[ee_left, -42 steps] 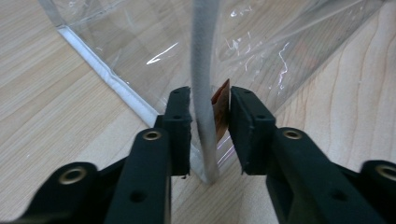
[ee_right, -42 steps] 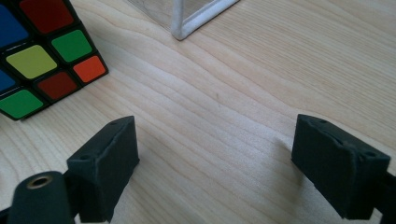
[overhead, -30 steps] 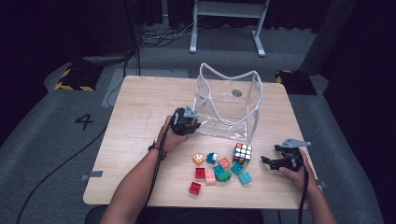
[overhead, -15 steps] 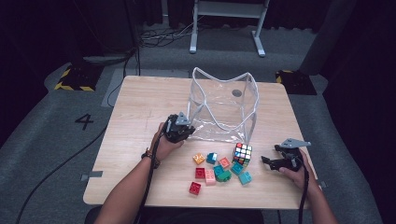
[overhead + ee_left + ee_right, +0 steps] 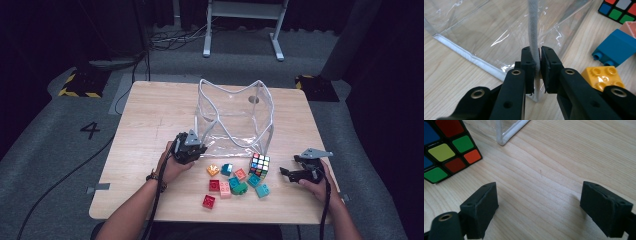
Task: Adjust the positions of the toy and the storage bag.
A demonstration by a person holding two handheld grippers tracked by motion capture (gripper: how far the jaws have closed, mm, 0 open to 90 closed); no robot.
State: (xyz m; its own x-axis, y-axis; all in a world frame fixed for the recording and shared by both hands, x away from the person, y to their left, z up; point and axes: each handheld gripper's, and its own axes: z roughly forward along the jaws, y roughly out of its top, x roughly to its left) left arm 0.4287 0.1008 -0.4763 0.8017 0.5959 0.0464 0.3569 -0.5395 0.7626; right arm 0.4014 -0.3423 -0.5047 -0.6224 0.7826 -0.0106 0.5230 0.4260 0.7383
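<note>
the left hand-held gripper (image 5: 537,72) is clamped on the white piping of the clear bag (image 5: 235,117), at its near left corner on the tabletop (image 5: 150,115). the thin cord could slip from the pads if pulled hard, and a dragged bag might knock into the bricks (image 5: 232,182) and puzzle cube (image 5: 260,165) just near it. the right hand-held gripper (image 5: 539,210) rests with jaws wide apart, holding nothing, right of the cube.

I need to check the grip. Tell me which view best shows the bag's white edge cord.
The left gripper view: the white edge cord sits pinched between the left gripper. The high view shows it thin and small; the right gripper view catches a corner piece.
</note>
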